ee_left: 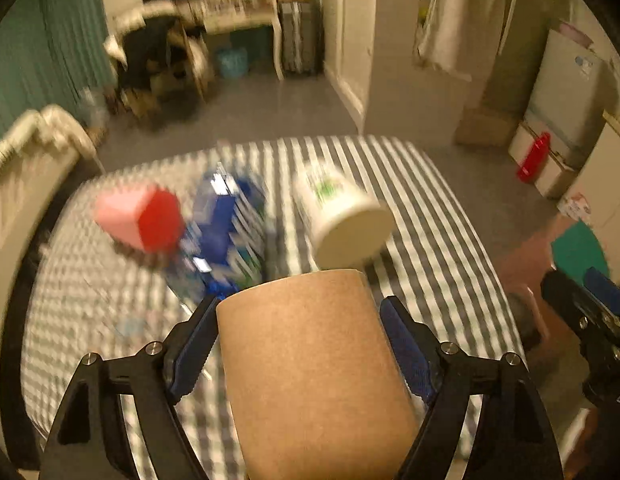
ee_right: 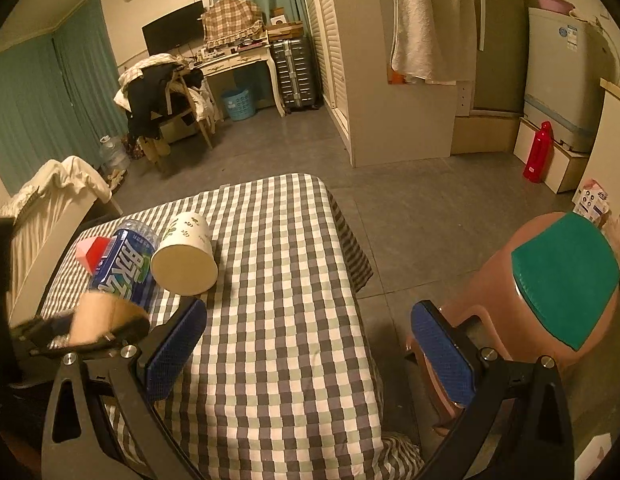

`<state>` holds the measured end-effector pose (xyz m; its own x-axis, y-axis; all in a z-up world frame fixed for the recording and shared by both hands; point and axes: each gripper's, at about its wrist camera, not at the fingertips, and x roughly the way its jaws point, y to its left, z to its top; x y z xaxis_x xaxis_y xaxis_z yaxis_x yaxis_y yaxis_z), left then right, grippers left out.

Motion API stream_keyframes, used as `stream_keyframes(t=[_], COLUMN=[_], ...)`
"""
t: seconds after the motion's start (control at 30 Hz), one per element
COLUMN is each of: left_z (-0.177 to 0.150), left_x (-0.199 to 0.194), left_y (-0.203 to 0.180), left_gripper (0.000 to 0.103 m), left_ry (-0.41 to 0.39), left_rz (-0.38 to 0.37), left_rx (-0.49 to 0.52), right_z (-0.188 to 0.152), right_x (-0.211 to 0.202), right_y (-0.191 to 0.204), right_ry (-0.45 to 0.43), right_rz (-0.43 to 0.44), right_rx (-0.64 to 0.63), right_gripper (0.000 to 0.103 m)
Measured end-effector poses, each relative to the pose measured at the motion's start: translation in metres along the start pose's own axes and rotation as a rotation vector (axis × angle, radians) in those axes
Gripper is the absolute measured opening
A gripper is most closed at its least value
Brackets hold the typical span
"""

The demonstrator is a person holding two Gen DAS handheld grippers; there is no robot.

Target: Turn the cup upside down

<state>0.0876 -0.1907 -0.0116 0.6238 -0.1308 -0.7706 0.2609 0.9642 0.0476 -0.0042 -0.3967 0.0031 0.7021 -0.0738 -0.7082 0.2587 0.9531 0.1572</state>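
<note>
My left gripper (ee_left: 300, 320) is shut on a brown paper cup (ee_left: 313, 368) and holds it above the checked tablecloth (ee_left: 425, 224). The left wrist view is blurred by motion. In the right wrist view the same cup (ee_right: 106, 318) shows blurred at the far left, tilted, with the left gripper around it. My right gripper (ee_right: 310, 340) is open and empty over the table's near right edge.
A white cup with green leaf print (ee_right: 186, 256) lies on its side on the table (ee_right: 278, 320). Beside it are a blue-labelled water bottle (ee_right: 124, 266) and a red and pink box (ee_right: 92, 254). A brown stool with green seat (ee_right: 549, 284) stands right of the table.
</note>
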Motion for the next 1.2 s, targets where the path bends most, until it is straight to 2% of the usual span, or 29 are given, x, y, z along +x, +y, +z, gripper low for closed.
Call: stream_keyframes(t=[0.13,0.2,0.27,0.3,0.37,0.53,0.7,0.9,0.97,1.1,1.2], left_z=[-0.010,-0.023,-0.036,-0.042,-0.049,-0.068,-0.083,-0.084,-0.082,-0.066,-0.051], left_x=[-0.005,0.001,0.010,0.006,0.001,-0.014,-0.020,-0.023,-0.028,-0.036,-0.027], left_y=[-0.004,-0.009,-0.011,-0.010,-0.014,-0.018,-0.009,0.004,0.004,0.006,0.003], left_gripper=[0.083,0.083,0.083,0.083,0.083,0.083,0.079,0.079,0.078,0.078,0.078], left_ry=[-0.210,-0.283,-0.290,-0.333,-0.355,-0.368,-0.259,-0.202,-0.212,-0.286,-0.335], left_rz=[0.081,0.117,0.121,0.133,0.142,0.148,0.034,-0.037,-0.052,-0.021,-0.003], left_rx=[0.046,0.091,0.110,0.113,0.134,0.164,0.108,0.049,0.035,0.033,0.026], right_z=[0.000,0.000,0.000,-0.001,-0.001,-0.001,-0.002,-0.002,-0.002,-0.003,-0.002], right_x=[-0.001,0.000,0.000,-0.001,-0.002,-0.003,-0.004,-0.007,-0.008,-0.008,-0.008], right_y=[0.000,0.000,0.001,0.002,0.004,0.007,0.009,0.010,0.010,0.009,0.008], right_ry=[-0.005,-0.006,-0.007,-0.009,-0.013,-0.014,-0.017,-0.023,-0.023,-0.023,-0.022], right_rz=[-0.004,-0.010,-0.016,-0.018,-0.019,-0.029,-0.033,-0.034,-0.035,-0.040,-0.040], right_rx=[0.005,0.007,0.005,0.001,-0.006,-0.018,-0.025,-0.031,-0.030,-0.025,-0.027], right_gripper=[0.103,0.103,0.103,0.103,0.103,0.103,0.103,0.103,0.103,0.103,0.103])
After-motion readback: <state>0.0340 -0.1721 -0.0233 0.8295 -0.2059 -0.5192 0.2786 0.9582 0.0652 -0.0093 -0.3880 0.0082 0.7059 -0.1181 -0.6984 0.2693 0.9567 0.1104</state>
